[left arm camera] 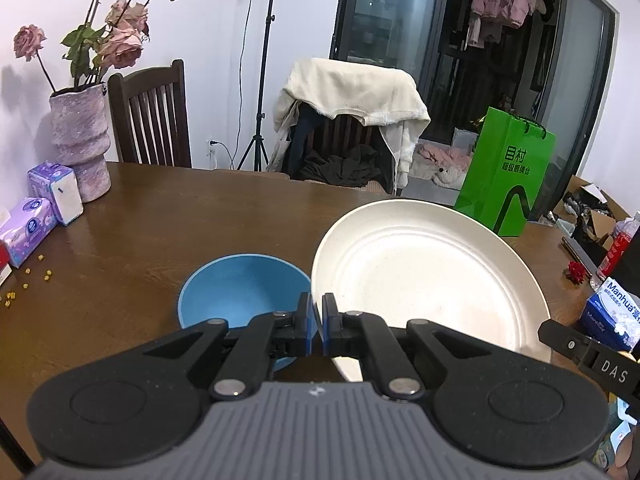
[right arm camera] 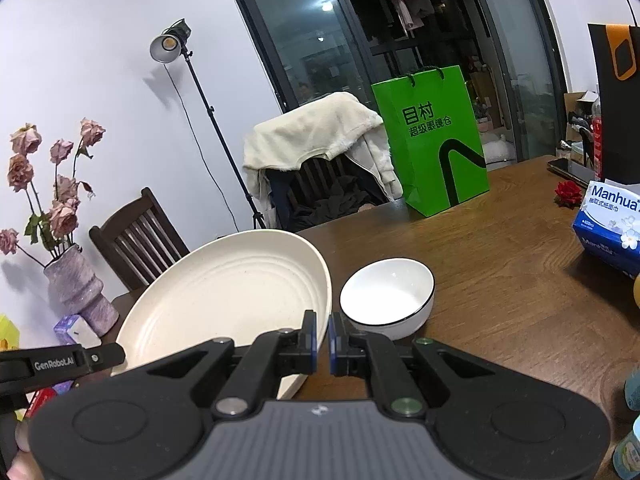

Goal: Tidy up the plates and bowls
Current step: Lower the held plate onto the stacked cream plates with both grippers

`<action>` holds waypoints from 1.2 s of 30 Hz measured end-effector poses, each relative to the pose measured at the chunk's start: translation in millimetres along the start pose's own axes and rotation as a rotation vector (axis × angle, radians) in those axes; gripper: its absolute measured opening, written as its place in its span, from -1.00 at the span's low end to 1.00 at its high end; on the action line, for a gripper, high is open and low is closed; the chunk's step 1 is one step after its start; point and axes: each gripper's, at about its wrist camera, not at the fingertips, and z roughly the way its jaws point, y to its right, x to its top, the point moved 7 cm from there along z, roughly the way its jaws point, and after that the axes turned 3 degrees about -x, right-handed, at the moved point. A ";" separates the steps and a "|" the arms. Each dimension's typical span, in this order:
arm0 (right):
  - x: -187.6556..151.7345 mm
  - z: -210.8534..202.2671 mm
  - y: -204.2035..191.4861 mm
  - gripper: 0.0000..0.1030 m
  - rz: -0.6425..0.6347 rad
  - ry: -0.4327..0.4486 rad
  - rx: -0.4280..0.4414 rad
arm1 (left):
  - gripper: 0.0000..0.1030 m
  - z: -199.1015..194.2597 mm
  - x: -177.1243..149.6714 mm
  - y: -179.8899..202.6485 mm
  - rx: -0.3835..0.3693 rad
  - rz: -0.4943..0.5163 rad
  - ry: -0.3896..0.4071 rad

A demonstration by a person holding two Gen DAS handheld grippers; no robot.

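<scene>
A large cream plate [left arm camera: 432,280] [right arm camera: 224,296] hangs tilted above the brown table, held by opposite rims. My left gripper [left arm camera: 318,314] is shut on its left rim, and my right gripper [right arm camera: 323,332] is shut on its right rim. Each gripper's arm shows at the edge of the other's view. A blue bowl [left arm camera: 240,292] stands on the table just left of the plate. To the plate's right, a white bowl with a thin black rim [right arm camera: 388,296] rests on the table [right arm camera: 500,280].
A vase of pink roses [left arm camera: 80,140] and tissue packs [left arm camera: 56,192] stand far left. A green paper bag [left arm camera: 508,176] stands at the far edge, a Manhua tissue box [right arm camera: 608,228] and red flower [right arm camera: 568,194] at right. Two chairs [left arm camera: 152,120] line the far side.
</scene>
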 end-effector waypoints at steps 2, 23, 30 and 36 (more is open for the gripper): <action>-3.5 -3.5 -2.9 -0.89 -0.010 0.001 -0.003 | -0.90 -5.2 -2.3 -0.9 -0.004 -0.001 0.007; -42.1 -45.4 -7.4 -0.89 -0.034 0.033 -0.005 | -0.90 -46.6 -47.2 -15.2 -0.023 -0.011 0.023; -52.7 -63.3 -8.7 -0.89 -0.055 0.053 -0.002 | -0.90 -53.0 -65.1 -20.9 -0.031 -0.032 0.006; -67.5 -70.5 -7.1 -0.89 -0.069 0.041 -0.008 | -0.90 -58.4 -77.9 -24.4 -0.040 -0.041 -0.003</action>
